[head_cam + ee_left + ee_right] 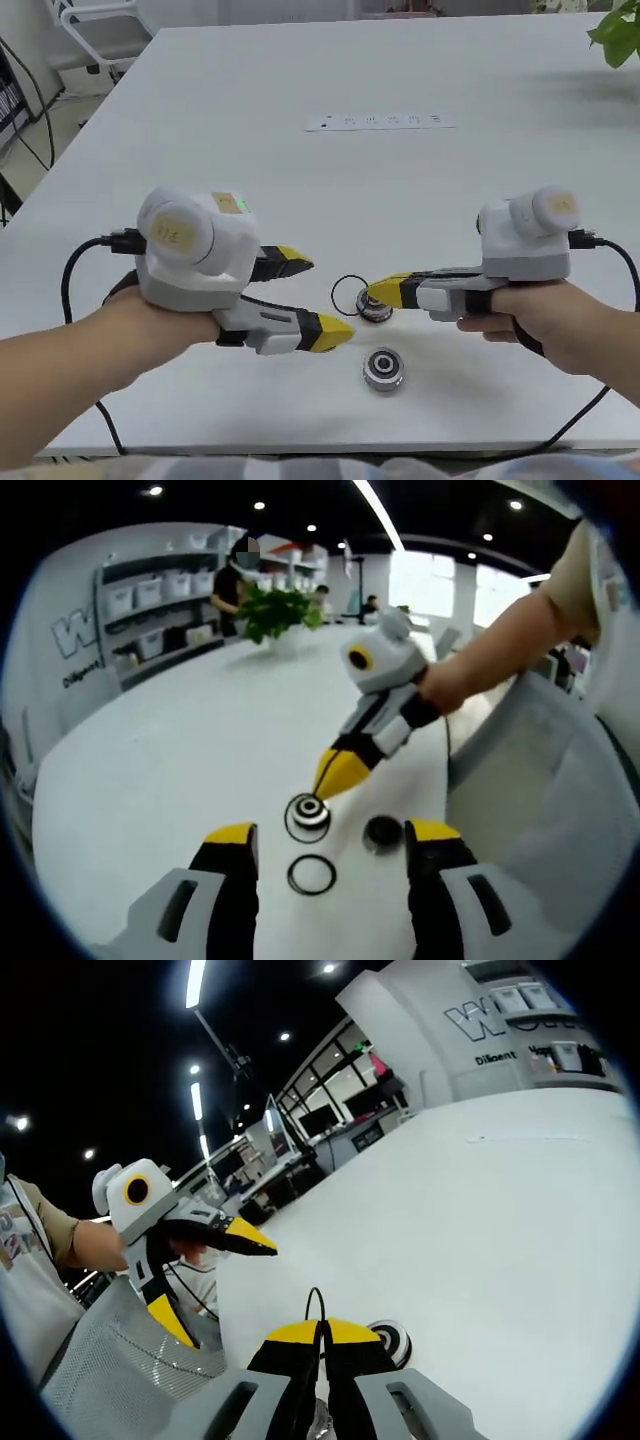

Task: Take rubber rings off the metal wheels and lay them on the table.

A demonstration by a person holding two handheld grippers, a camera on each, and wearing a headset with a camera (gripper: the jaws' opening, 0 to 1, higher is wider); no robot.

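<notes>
Head view: the right gripper (372, 294) is clenched on a rubber ring (314, 1298) at a metal wheel (377, 310). A loose ring (348, 293) lies flat on the table (400, 200) at ten o'clock of that wheel. A second wheel (384, 367) sits at six o'clock. The left gripper (318, 298), at nine o'clock, is released, jaws spread.

In the head view the upper half of the table (300, 70) is open, broken by a flat strip (380, 122) at upper middle and plant leaves (620, 35) in the upper right corner. The lower middle is tight. The left tongs (322, 298), jaws apart, face the right tongs (370, 293), which are clamped on a rubber ring (313, 1305). One metal wheel (378, 313) sits under their tip, a second metal wheel (384, 367) just below. A cable (68, 285) loops at lower left.
</notes>
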